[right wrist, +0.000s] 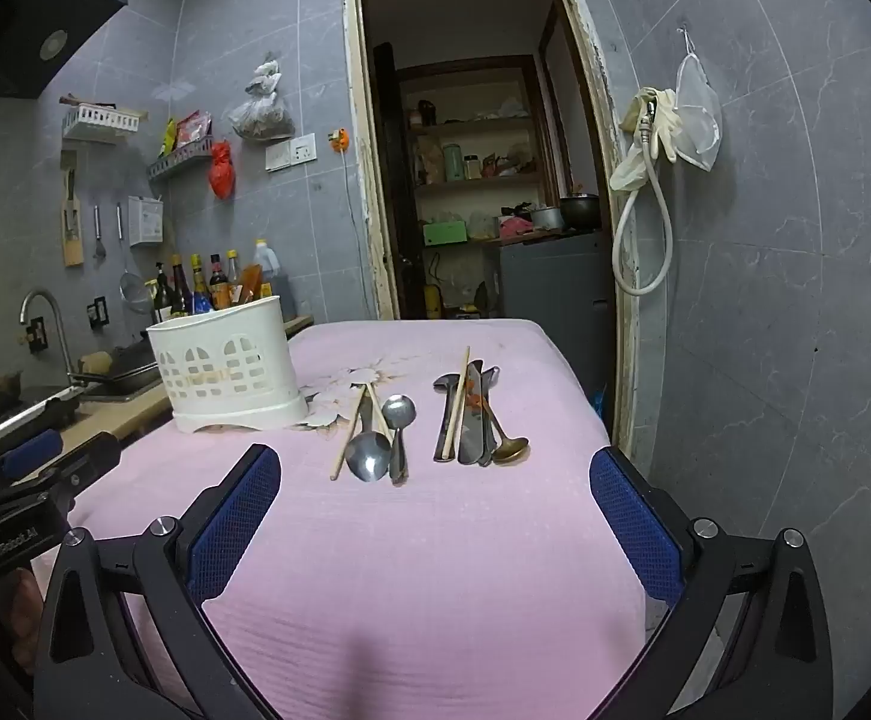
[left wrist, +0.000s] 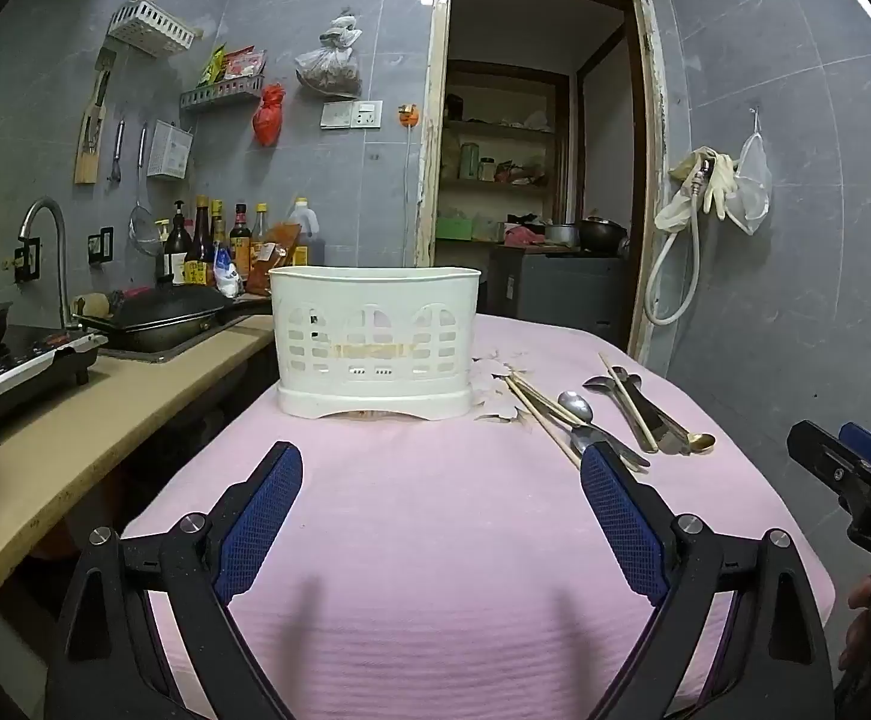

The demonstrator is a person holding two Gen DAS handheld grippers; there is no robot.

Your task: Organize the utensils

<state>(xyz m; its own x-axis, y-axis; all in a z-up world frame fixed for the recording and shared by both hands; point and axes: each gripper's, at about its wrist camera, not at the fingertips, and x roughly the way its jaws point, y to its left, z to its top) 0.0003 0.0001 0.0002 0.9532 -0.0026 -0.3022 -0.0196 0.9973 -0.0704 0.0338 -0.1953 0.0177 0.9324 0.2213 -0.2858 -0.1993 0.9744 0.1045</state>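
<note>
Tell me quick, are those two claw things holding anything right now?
Left gripper: open, holding nothing, above the pink cloth.
Right gripper: open, holding nothing, short of the utensils.

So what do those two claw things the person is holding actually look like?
Both the left gripper and the right gripper are matte black frames with silver pivot bolts. Their fingers carry blue mesh-textured pads. White lettering marks each body. No cables or sleeves show.

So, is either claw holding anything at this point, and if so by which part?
Nothing is held. The left claw and right claw are both open over the pink cloth; the utensils lie untouched ahead.
</note>
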